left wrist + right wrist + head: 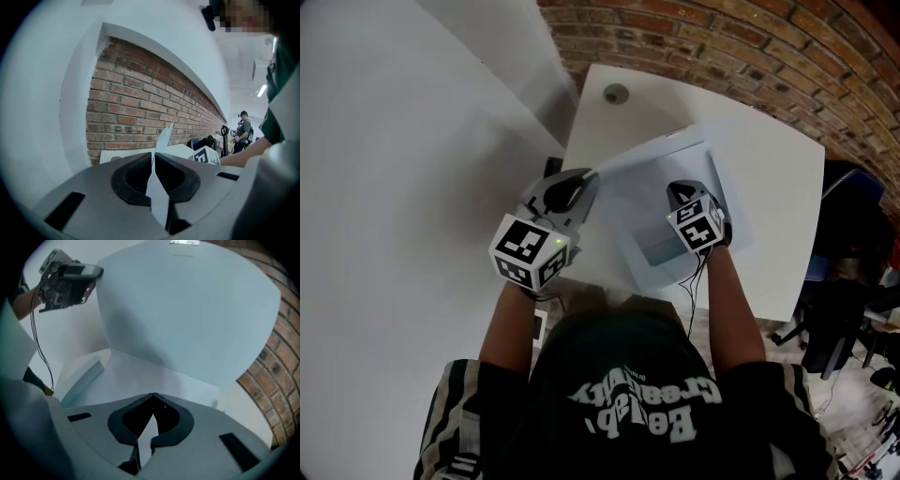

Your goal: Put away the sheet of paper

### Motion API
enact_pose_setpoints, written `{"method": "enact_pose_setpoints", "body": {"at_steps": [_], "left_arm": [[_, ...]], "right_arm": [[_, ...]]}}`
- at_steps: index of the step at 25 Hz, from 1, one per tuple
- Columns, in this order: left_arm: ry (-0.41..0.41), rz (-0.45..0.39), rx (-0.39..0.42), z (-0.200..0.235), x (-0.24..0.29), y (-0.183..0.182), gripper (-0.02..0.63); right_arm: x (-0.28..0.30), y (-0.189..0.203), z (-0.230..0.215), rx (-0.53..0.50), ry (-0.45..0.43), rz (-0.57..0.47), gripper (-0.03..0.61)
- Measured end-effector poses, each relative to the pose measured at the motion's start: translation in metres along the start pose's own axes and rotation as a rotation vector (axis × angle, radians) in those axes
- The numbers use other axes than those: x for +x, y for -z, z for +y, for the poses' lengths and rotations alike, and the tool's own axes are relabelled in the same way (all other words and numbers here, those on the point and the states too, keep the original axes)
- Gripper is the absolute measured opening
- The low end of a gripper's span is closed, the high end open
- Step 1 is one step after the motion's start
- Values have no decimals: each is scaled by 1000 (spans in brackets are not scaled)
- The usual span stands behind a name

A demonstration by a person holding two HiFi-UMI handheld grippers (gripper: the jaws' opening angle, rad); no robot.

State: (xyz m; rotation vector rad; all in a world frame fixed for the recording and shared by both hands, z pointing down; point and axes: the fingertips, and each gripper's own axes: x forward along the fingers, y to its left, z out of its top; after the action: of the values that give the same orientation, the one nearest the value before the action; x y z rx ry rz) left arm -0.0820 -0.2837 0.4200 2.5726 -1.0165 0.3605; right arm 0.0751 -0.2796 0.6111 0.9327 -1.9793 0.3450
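A pale sheet of paper (pixel 647 178) hangs over the white table (pixel 773 187), held between both grippers. My left gripper (pixel 579 185) is shut on its left edge. In the left gripper view the thin edge of the paper (pixel 158 187) runs upright between the black pads of the left gripper (pixel 153 161). My right gripper (pixel 680 193) is shut on the right part of the sheet. In the right gripper view the paper (pixel 187 310) curves up and fills most of the picture above the right gripper (pixel 152 401). The left gripper (pixel 65 277) shows at the top left there.
A brick wall (pixel 722 47) runs behind the table, and a white wall (pixel 394 141) stands to the left. The table top has a round cable hole (pixel 616 93). Dark chairs and bags (pixel 853 281) stand to the right. A person (pixel 243 126) stands far off in the room.
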Motion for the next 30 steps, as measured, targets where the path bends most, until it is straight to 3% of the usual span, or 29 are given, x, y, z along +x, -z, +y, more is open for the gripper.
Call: {"method": "enact_pose_setpoints", "body": {"at_steps": [3, 12, 30], "left_arm": [[1, 1, 1, 0, 1, 0, 21], [-6, 2, 3, 3, 1, -1, 21], [-9, 6, 22, 4, 2, -2, 21]], "right_arm": [[17, 2, 10, -60, -18, 49, -6], [36, 16, 21, -75, -58, 109, -6], [13, 54, 34, -71, -43, 233, -6]]}}
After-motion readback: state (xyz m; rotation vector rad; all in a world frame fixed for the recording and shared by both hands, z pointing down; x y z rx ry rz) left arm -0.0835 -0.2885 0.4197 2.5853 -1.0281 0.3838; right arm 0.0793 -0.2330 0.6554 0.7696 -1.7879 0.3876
